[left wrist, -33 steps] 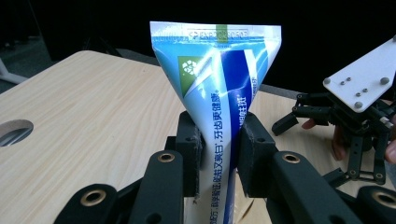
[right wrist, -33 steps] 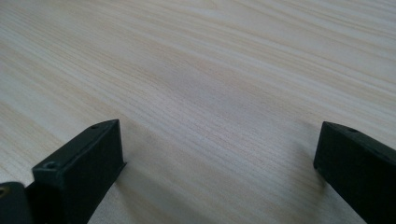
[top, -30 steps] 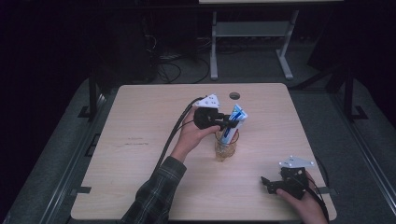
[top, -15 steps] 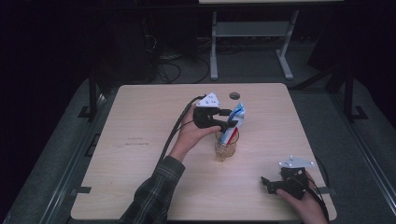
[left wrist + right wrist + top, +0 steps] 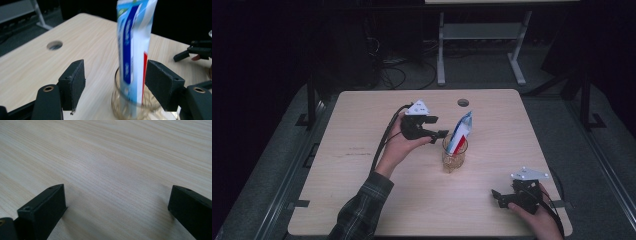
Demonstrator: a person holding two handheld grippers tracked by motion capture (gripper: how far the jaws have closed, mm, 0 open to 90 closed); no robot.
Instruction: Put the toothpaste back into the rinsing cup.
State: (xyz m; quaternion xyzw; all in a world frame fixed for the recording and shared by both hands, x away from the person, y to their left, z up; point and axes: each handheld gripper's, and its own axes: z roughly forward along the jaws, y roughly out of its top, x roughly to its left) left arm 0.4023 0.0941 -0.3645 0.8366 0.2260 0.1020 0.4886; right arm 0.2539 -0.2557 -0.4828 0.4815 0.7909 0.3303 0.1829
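High view: left tool [image 5: 443, 133] held in the person's left hand [image 5: 398, 146] over the middle of the table [image 5: 362, 165], tips just left of the glass cup [image 5: 454, 156], not touching it. Toothpaste tube [image 5: 460, 132] stands in the cup, white with blue and red, leaning a bit to the right, top end up. Cup sits near table centre, below and slightly left of the round hole [image 5: 463, 102] in the tabletop. Left tool jaws have just been opening and now stand wide apart; left gripper view has the tube [image 5: 133, 47] and the cup [image 5: 132, 105] seen between the two black pads [image 5: 73, 83], clear gap on both sides, pads not pressing on anything. Tube looks slightly blurred there. Right tool [image 5: 496, 196] sits low at the near right edge of the table in the right hand [image 5: 539, 220], well apart from the cup, pointing left. Right gripper view: jaws apart, bare wood grain of the table [image 5: 107, 170] between them, nothing held. Plaid sleeve [image 5: 362, 210] on the left forearm. Black cable [image 5: 382, 145] trails from the left tool toward the near left. The right tool also shows far off at the right edge of the left gripper view [image 5: 181, 56].
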